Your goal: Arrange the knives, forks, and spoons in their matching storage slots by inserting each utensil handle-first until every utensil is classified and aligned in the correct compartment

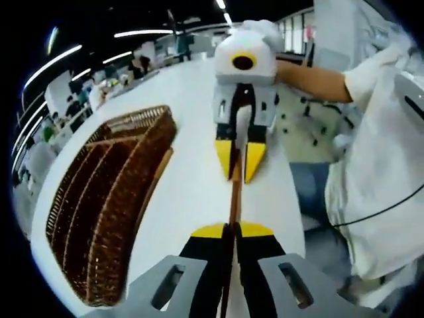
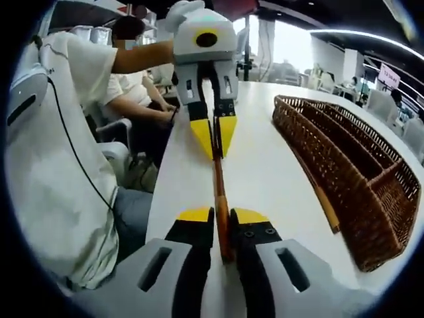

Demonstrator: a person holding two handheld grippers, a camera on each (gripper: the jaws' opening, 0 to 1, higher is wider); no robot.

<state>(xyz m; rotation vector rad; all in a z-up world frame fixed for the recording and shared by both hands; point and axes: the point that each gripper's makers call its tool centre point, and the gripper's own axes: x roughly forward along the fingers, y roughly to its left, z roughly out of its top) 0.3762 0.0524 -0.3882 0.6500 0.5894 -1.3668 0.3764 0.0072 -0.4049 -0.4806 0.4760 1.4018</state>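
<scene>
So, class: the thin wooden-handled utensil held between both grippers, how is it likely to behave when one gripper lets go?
The utensil spans straight between the left gripper and right gripper without sagging, so it is probably stiff. It looks thin, so likely light. Held at one end alone, it may pivot downward. Its smooth handle could slip between closed jaws.

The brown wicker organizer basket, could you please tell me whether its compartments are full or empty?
Empty as far as visible: the brown wicker organizer basket shows bare woven compartments, no utensils inside.

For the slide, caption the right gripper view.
Two hand-held grippers, right and left, clamp opposite ends of a wooden-handled utensil above a white table, beside a wicker tray.
</scene>
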